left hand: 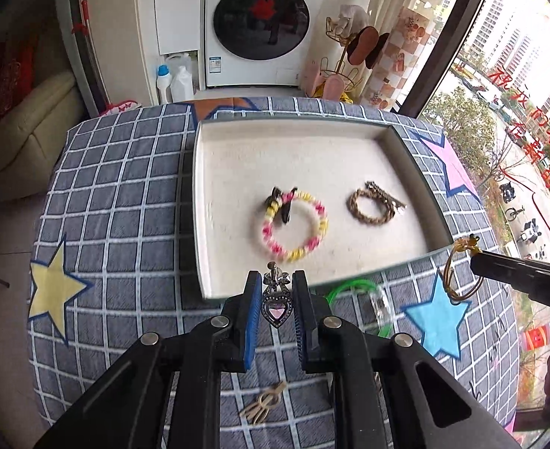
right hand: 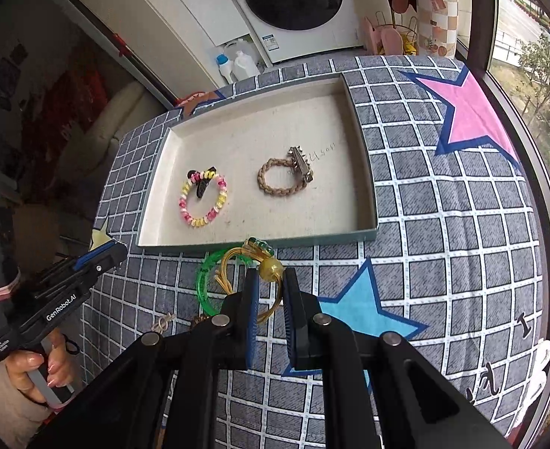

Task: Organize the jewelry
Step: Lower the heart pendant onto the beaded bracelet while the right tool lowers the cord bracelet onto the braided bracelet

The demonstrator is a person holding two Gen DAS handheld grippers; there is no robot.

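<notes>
My left gripper (left hand: pixel 276 277) is shut on a dark metal heart pendant (left hand: pixel 277 312) with a pink stone, lifted above the near rim of the cream-lined tray (left hand: pixel 200 202). My right gripper (right hand: pixel 271 276) is shut on a gold cord bracelet (right hand: pixel 271 268) at its yellow bead, just short of the tray's (right hand: pixel 364 172) front wall. In the tray lie a pink-and-yellow bead bracelet (left hand: pixel 295 226) against a black clip (left hand: pixel 284 207), and a brown braided bracelet (left hand: pixel 372 209) beside a silver clip (left hand: pixel 385 194). The right gripper (left hand: pixel 476 256) shows at the left view's right edge.
A green bangle (right hand: pixel 202 280) and a small tan knotted piece (right hand: pixel 162 323) lie on the checked star-print cloth (right hand: pixel 443 224) in front of the tray. A person's hand (right hand: pixel 31 370) holds the left gripper (right hand: pixel 117 252). A washing machine (left hand: pixel 261 22) and a window stand beyond.
</notes>
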